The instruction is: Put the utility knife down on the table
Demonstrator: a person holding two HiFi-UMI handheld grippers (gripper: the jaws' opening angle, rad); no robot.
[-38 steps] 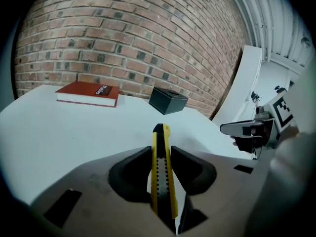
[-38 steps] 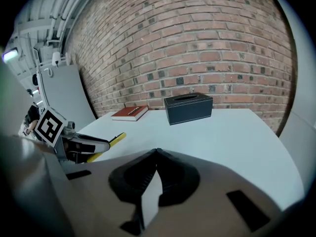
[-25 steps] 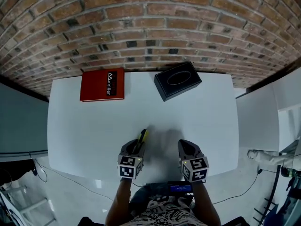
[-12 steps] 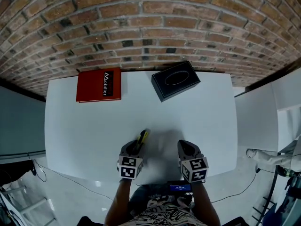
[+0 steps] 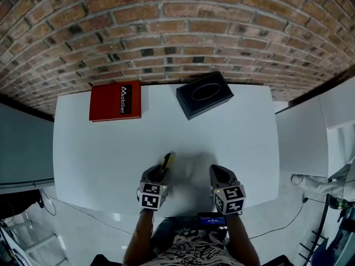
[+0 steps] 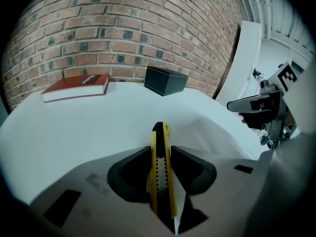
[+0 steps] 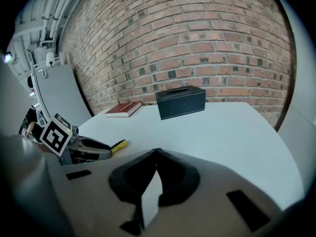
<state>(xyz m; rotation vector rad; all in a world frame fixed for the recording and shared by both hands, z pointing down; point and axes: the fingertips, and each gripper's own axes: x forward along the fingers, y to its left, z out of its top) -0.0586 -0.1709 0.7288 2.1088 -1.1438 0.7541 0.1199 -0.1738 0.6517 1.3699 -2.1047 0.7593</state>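
A yellow and black utility knife (image 6: 161,162) is clamped between the jaws of my left gripper (image 5: 160,174), its tip pointing away over the white table (image 5: 111,148). The knife (image 5: 167,162) sticks out ahead of that gripper near the table's front edge, and its yellow end (image 7: 118,144) shows in the right gripper view. Whether it touches the table I cannot tell. My right gripper (image 5: 218,173) is beside it to the right, jaws shut with nothing between them.
A red book (image 5: 115,101) lies at the back left of the table. A black tissue box (image 5: 204,95) stands at the back centre, close to the brick wall (image 5: 177,32). A white panel (image 5: 316,137) borders the table's right side.
None between the grippers and the knife; only the head view has shifted slightly, so the book and box sit a little further left.
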